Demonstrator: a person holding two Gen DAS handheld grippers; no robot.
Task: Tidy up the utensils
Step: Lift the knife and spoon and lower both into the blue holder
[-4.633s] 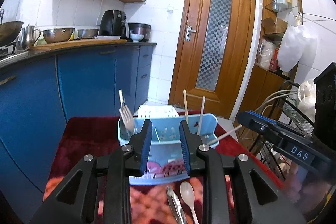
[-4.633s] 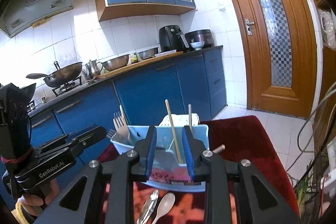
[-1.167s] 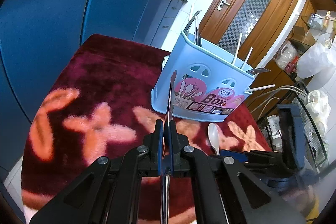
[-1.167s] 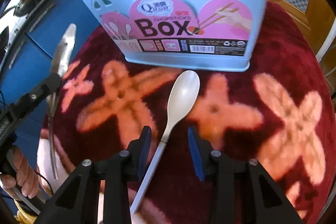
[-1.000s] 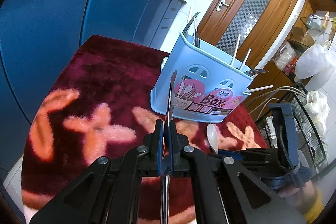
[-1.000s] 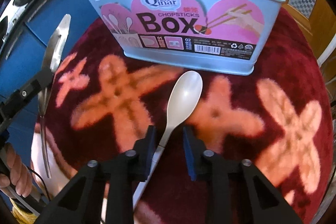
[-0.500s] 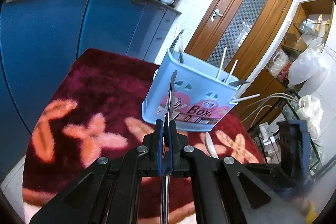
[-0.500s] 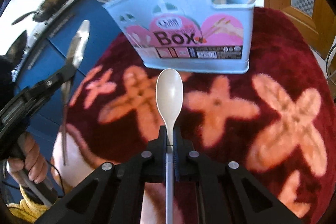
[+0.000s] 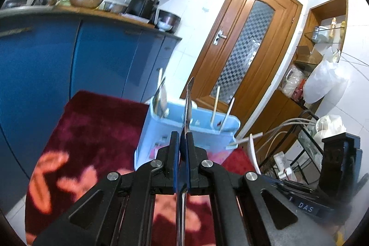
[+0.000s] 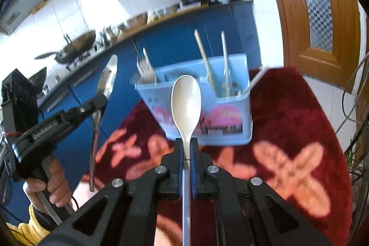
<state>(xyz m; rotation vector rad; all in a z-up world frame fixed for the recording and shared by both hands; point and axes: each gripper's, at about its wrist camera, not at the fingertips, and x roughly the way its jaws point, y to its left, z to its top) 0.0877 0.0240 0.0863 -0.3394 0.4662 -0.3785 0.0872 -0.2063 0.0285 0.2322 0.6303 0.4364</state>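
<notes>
A light blue utensil box [image 9: 189, 128] [image 10: 207, 103] stands on a dark red flowered cloth [image 9: 92, 117], holding a fork [image 10: 144, 68] and chopsticks [image 10: 205, 63]. My left gripper [image 9: 183, 137] is shut on metal tongs [image 9: 188, 103], held upright above the cloth just in front of the box; it also shows in the right wrist view [image 10: 101, 100]. My right gripper [image 10: 187, 144] is shut on the handle of a white spoon [image 10: 186, 100], lifted off the cloth with its bowl up, in front of the box.
Blue kitchen cabinets [image 9: 69, 57] with pots and bowls on the counter run behind the table. A wooden door [image 9: 244, 50] stands beyond the box. A wire rack [image 9: 309, 153] with cables and bags stands at the table's right.
My right gripper closed on the white spoon and lifted it off the cloth. My left gripper rose with the tongs and moved closer to the box.
</notes>
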